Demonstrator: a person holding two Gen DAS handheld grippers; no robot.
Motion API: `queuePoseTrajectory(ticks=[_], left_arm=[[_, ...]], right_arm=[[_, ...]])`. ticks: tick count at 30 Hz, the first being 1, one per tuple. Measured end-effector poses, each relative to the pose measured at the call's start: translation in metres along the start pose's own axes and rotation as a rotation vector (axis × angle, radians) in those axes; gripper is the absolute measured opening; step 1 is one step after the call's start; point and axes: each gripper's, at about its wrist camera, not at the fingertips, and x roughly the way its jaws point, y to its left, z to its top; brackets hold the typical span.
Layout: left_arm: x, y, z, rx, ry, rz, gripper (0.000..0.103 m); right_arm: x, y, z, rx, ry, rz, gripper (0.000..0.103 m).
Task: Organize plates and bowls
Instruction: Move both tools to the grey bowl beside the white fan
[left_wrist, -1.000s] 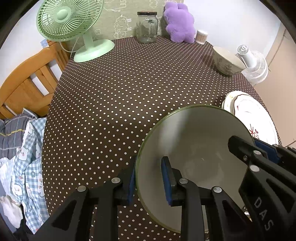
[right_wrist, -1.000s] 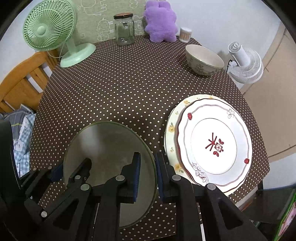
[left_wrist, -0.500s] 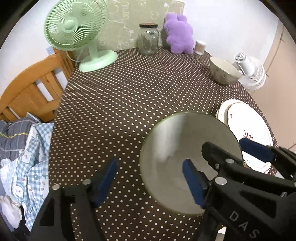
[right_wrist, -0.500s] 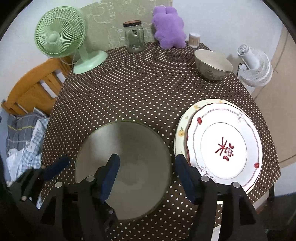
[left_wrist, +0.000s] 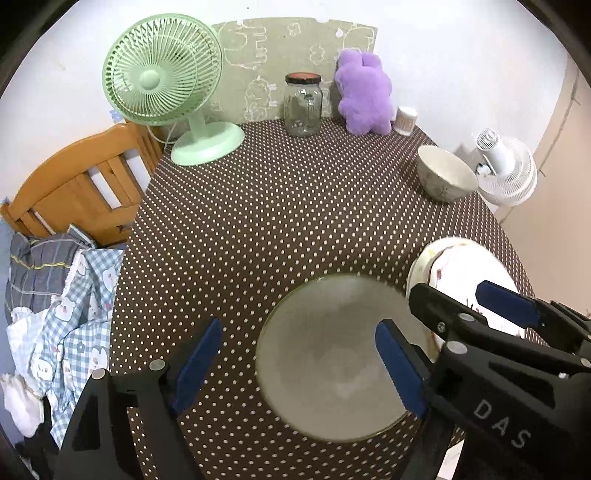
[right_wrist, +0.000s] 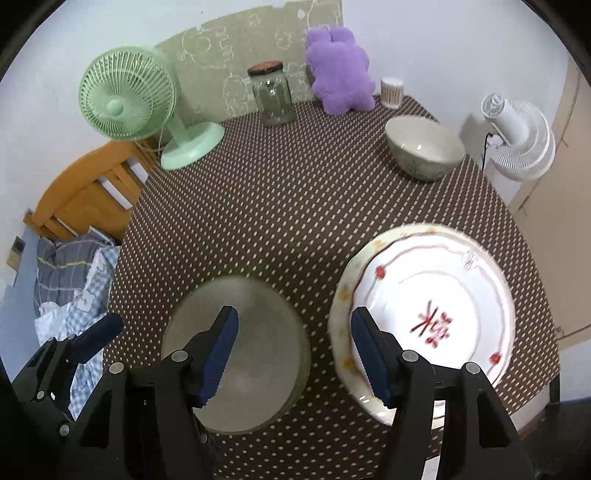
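The large grey-green bowl (left_wrist: 332, 358) sits upright on the dotted brown tablecloth (left_wrist: 295, 206) near the table's front edge, its mouth facing straight up; being round, it has no long axis to speak of. Just beside it on the right lies a stack of two plates (right_wrist: 436, 317), flat, the red-patterned one on top of a cream one with yellow flowers, and the two rims do not quite touch the bowl. A smaller cream bowl (right_wrist: 424, 147) stands upright well apart, toward the far right edge of the table. The left gripper (left_wrist: 295, 362) hangs over the big bowl's left rim, with its jaws having just been opening wide: one blue pad is outside the bowl over the cloth, the other above the bowl's inside, and neither presses on the rim. The right gripper (right_wrist: 291, 350) has its jaws apart as well, having just been opening; its left pad is above the bowl's right side and its right pad above the edge of the plates, gripping nothing.
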Motion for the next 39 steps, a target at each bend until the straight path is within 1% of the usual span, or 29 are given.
queuePoseTrajectory(ticks=[2,7,15,18,22,28,32,35,39], left_arm=[[-0.004,-0.005,0.007,-0.020,-0.008,0.023,0.086],[-0.010,-0.026,0.025,-0.061,-0.028,0.029,0.086],[-0.016,-0.062,0.055,-0.083,-0.063,0.043,0.086],[-0.015,-0.076,0.067,-0.086,-0.075,0.056,0.086],[-0.007,-0.094,0.085,-0.104,-0.079,0.053,0.086],[0.008,-0.123,0.109,-0.101,-0.093,0.075,0.086],[0.020,-0.143,0.126,-0.097,-0.102,0.057,0.084],[0.029,-0.156,0.136,-0.090,-0.112,0.056,0.084],[0.041,-0.170,0.148,-0.096,-0.100,0.069,0.084]], right_arm=[[-0.007,-0.006,0.010,-0.024,-0.014,0.006,0.067],[-0.019,-0.021,0.034,-0.075,-0.041,-0.003,0.067],[-0.029,-0.054,0.070,-0.118,-0.063,-0.003,0.067],[-0.031,-0.063,0.082,-0.137,-0.075,-0.025,0.067],[-0.029,-0.083,0.099,-0.143,-0.084,-0.007,0.067],[-0.019,-0.115,0.123,-0.133,-0.106,0.000,0.067],[-0.010,-0.138,0.139,-0.125,-0.109,0.000,0.067],[-0.003,-0.156,0.151,-0.121,-0.116,-0.007,0.067],[0.008,-0.171,0.163,-0.119,-0.114,-0.003,0.067]])
